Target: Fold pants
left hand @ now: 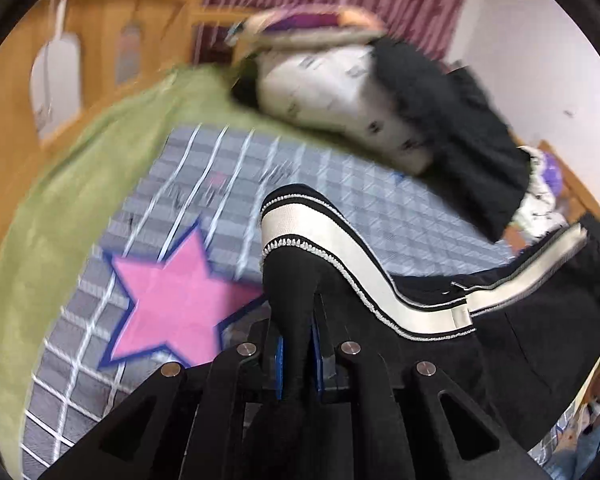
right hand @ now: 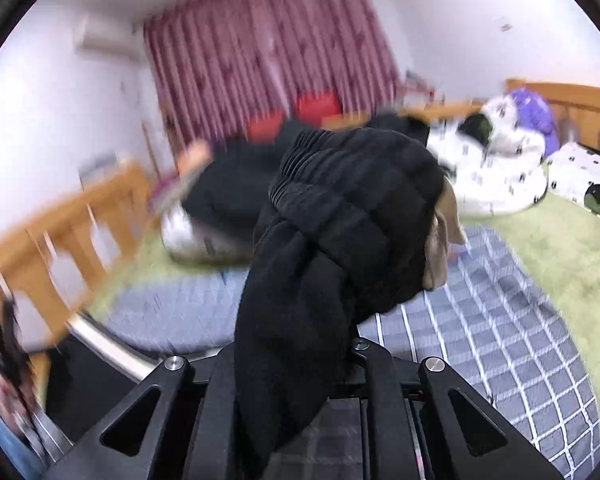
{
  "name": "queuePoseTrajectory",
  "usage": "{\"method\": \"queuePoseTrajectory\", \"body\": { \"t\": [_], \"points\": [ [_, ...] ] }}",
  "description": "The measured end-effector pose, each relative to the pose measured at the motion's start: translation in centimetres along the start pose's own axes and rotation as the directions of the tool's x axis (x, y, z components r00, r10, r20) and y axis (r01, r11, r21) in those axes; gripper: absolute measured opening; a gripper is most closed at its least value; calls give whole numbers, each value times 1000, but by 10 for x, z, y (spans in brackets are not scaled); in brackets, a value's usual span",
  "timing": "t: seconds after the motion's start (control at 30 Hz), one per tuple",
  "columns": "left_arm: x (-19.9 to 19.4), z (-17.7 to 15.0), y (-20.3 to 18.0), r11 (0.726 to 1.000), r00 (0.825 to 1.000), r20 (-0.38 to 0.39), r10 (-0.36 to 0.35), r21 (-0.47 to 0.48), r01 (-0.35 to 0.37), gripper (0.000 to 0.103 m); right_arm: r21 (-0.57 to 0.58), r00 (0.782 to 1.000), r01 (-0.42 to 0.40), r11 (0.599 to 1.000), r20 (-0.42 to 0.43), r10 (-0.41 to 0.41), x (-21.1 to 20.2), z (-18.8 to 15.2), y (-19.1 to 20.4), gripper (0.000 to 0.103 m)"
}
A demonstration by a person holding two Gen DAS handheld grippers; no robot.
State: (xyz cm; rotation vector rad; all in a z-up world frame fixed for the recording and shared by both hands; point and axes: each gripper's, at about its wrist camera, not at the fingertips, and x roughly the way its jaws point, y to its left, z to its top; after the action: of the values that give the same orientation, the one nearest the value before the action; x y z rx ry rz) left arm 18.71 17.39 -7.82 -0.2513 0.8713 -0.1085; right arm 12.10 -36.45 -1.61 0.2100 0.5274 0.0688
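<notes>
Black pants (left hand: 520, 344) with a white side stripe (left hand: 340, 252) hang lifted above the bed in the left wrist view. My left gripper (left hand: 298, 356) is shut on a bunched black fold of them, blue pads pressing either side. In the right wrist view the ribbed black waistband end of the pants (right hand: 340, 208) bulges up in front of the camera, a tan lining piece (right hand: 444, 236) showing at its right. My right gripper (right hand: 324, 360) is shut on this cloth; its fingertips are hidden under the fabric.
A grey checked blanket (left hand: 360, 200) with a pink star (left hand: 172, 300) covers the bed over a green sheet (left hand: 80, 184). White patterned pillows (right hand: 496, 176) and dark clothes (left hand: 460, 120) are piled at the far side. Wooden bed rails (right hand: 60, 232) and a pink curtain (right hand: 260, 40) surround it.
</notes>
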Motion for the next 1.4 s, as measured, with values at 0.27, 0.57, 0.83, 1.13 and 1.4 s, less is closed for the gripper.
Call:
{"method": "queuePoseTrajectory", "body": {
  "t": [0.27, 0.57, 0.83, 1.13, 1.4],
  "points": [
    [38, -8, 26, 987, 985, -75, 153, -35, -156, 38, 122, 861, 186, 975, -498, -102, 70, -86, -78, 20],
    [17, -2, -6, 990, 989, 72, 130, 53, -134, 64, -101, 928, 277, 956, -229, -293, -2, -64, -40, 40],
    [69, -40, -17, 967, 973, -84, 213, 163, -198, 64, -303, 874, 215, 928, -365, -321, 84, -106, -24, 40],
    [56, -59, -44, 976, 984, -136, 119, 196, -91, 67, -182, 927, 229, 956, -260, -271, 26, -93, 19, 43],
    [3, -64, -40, 964, 985, -14, 173, 205, -167, 67, -216, 929, -157, 964, -364, 70, 9, -129, 154, 42]
  ]
}}
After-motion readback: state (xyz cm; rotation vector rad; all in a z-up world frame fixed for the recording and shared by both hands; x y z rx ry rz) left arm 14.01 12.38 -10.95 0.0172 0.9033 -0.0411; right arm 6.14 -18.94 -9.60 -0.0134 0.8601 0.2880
